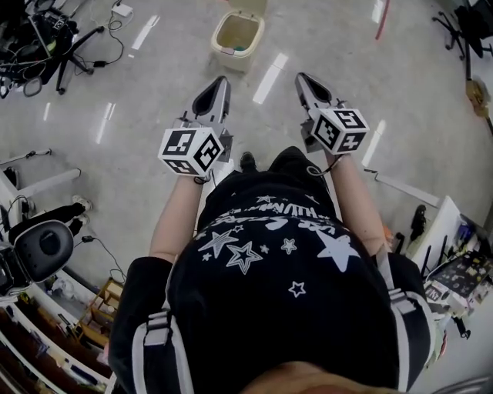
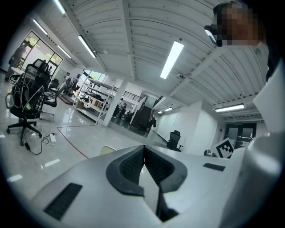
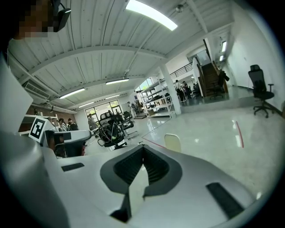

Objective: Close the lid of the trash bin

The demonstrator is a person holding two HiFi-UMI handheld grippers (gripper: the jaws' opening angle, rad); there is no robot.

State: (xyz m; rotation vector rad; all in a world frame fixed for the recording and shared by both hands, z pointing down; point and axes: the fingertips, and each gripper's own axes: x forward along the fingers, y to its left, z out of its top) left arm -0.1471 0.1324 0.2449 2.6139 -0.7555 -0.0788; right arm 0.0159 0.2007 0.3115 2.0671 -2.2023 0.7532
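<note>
The cream trash bin stands on the floor ahead of me, its inside showing and its lid raised at the far side. Both grippers hang well short of it, at about waist height. My left gripper points toward the bin from the left, and its jaws meet at the tip with nothing between them. My right gripper does the same from the right. The upright lid peeks over the left gripper in its view. It also stands just past the right gripper as a pale panel, the lid.
An office chair draped with cables and a power strip sit at the far left. A red floor line runs at the far right. Another chair and shelves flank me. Polished floor lies between me and the bin.
</note>
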